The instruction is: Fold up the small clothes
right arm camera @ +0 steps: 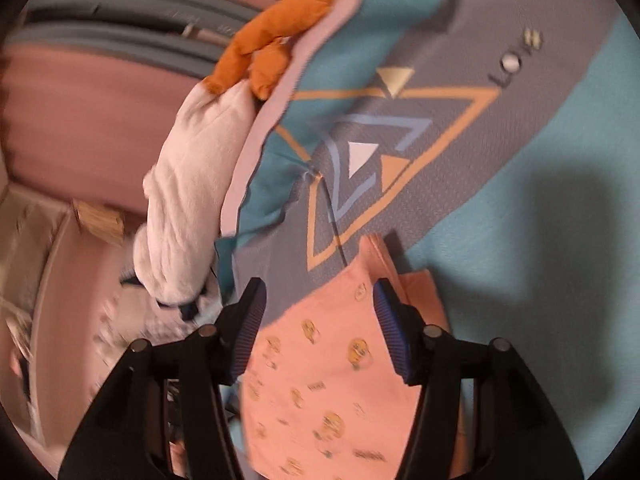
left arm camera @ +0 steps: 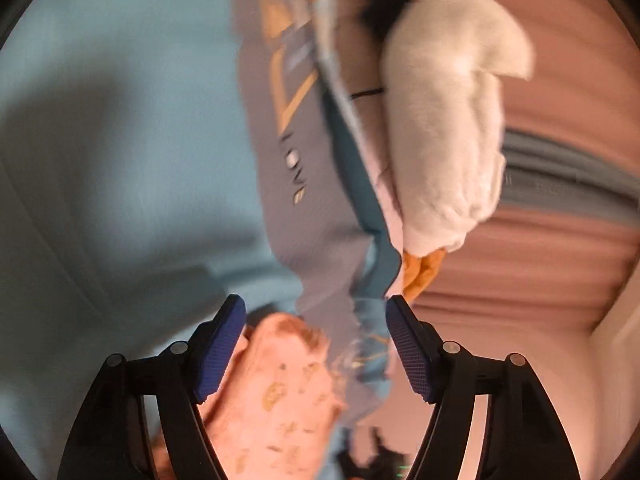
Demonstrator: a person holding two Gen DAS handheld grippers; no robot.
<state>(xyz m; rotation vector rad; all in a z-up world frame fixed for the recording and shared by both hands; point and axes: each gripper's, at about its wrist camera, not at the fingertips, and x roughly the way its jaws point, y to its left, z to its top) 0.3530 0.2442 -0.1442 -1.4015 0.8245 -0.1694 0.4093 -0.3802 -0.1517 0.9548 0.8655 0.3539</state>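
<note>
Jaws apart, pink garment point(right arm camera: 320, 380) seemingly untouched between.

The small pink garment point(right arm camera: 320, 380) is seen to be matt, smooth-woven cloth with a printed pattern. The bedspread point(right arm camera: 520, 200) is made of matt printed fabric, and the white plush toy point(right arm camera: 192, 184) is covered in soft, fuzzy pile. The tongs' pads point(right arm camera: 390, 332) are ribbed blue rubber on matt black plastic.
</note>
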